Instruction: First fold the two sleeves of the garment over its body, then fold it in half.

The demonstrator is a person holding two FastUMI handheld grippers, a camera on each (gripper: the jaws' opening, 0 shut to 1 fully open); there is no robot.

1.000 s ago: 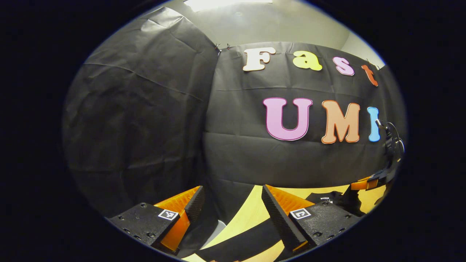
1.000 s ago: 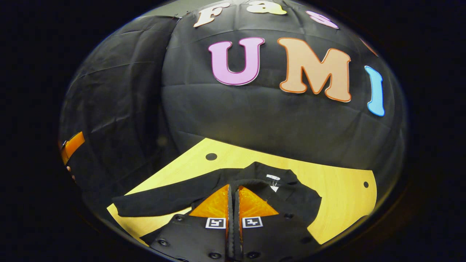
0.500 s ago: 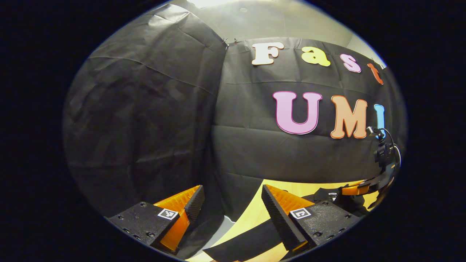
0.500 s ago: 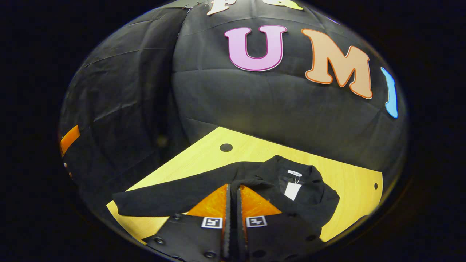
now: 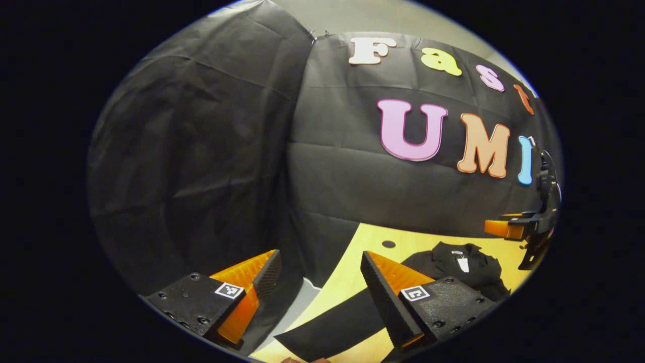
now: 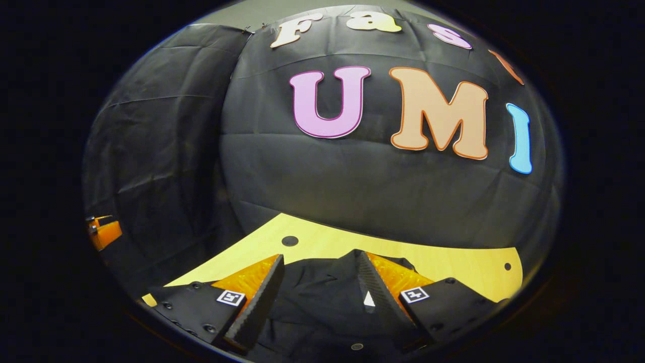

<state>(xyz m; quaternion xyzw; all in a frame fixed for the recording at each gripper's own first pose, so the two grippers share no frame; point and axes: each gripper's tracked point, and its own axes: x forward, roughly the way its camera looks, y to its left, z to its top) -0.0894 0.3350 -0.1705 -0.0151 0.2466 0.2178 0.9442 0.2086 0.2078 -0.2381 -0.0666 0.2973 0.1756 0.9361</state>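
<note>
Since half a second ago the right gripper (image 6: pixel 318 269) has released: its jaws, then closed together over the garment, now stand wide apart with nothing between them. The left gripper (image 5: pixel 319 266) remains as before, jaws spread and holding nothing.

In the right gripper view, the black garment (image 6: pixel 322 302) lies directly below and between the parted jaws, a small white tag (image 6: pixel 369 299) showing beside the right finger. In the left gripper view, one sleeve (image 5: pixel 332 322) extends flat across the yellow counter (image 5: pixel 347 282) under the near finger; the collar area with its white label (image 5: pixel 461 263) lies farther off to the right. Beyond it, the right gripper hangs above the counter's far side. A dark round hole (image 5: pixel 388 244) marks the counter near the booth wall (image 5: pixel 352 191).
</note>
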